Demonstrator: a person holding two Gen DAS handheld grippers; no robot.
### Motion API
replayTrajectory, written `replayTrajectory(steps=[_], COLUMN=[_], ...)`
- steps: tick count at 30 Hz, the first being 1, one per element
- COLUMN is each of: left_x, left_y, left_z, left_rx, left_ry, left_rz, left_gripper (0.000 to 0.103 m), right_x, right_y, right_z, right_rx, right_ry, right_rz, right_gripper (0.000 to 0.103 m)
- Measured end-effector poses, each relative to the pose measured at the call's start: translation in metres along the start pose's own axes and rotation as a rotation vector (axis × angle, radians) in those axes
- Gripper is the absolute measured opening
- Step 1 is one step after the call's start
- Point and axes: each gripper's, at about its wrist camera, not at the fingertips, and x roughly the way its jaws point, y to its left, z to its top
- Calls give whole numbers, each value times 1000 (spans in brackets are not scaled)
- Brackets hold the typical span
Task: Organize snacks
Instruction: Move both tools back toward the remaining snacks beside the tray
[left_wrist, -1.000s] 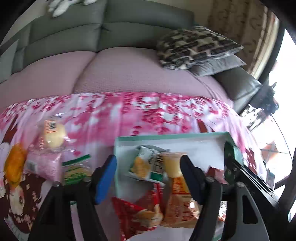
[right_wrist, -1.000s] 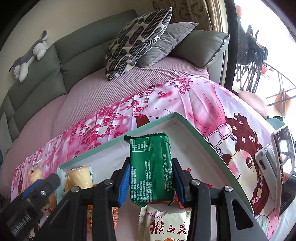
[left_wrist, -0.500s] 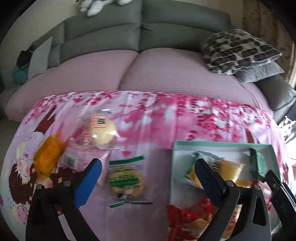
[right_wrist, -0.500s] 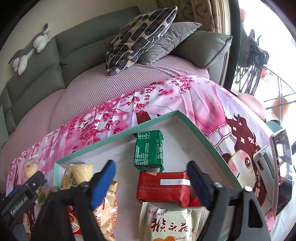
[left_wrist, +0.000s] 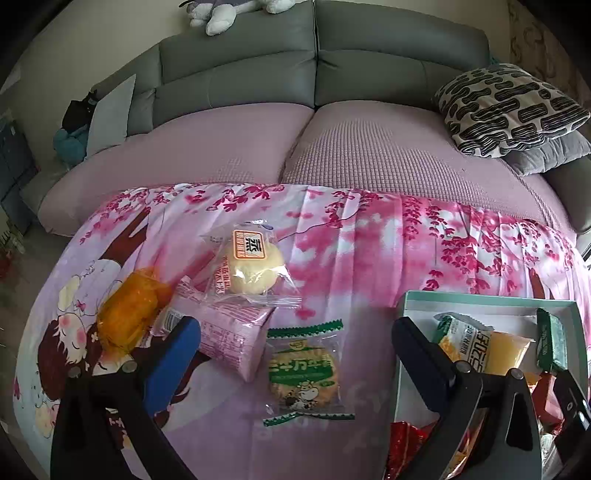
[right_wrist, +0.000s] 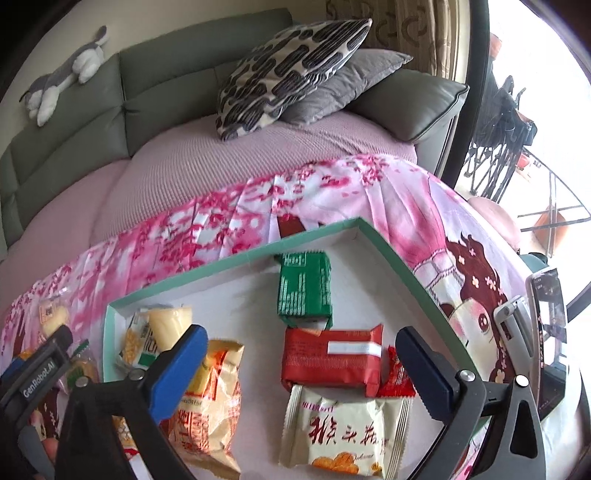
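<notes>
The right gripper (right_wrist: 301, 345) has just opened wide and holds nothing; below it the green packet (right_wrist: 304, 290) lies flat near the box's (right_wrist: 236, 254) far corner, behind a red packet (right_wrist: 332, 362), apparently sorted there. The left gripper (left_wrist: 295, 345) has also just spread empty over the cloth (left_wrist: 369, 240), framing a green biscuit (left_wrist: 304, 369), likely next. A pink packet (left_wrist: 225, 332), bun (left_wrist: 251, 266) and orange snack (left_wrist: 127, 314) crowd its left finger. The sofa (left_wrist: 369, 155) lies beyond.
</notes>
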Motion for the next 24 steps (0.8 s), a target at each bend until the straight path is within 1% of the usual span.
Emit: replayTrajectory(steps=[4, 9, 14, 20, 24], left_x=[-1, -4, -14, -25, -31], left_y=[4, 12, 21, 45, 72], left_z=[1, 3, 6, 11, 16], left_rx=[-5, -18, -26, -49, -60], left_ry=[3, -1, -16, -37, -50], left_rz=[7, 10, -5, 4, 28], left_gripper=[103, 103, 103, 103, 103], right_x=[-1, -8, -15, -25, -33], right_y=[6, 12, 23, 45, 64], right_z=[-3, -3, -3, -4, -6], right_rx=[-14, -28, -55, -91, -130], right_ry=[22, 14, 10, -5, -17], right_rz=[10, 22, 18, 41, 62], right_gripper=[103, 103, 103, 103, 103])
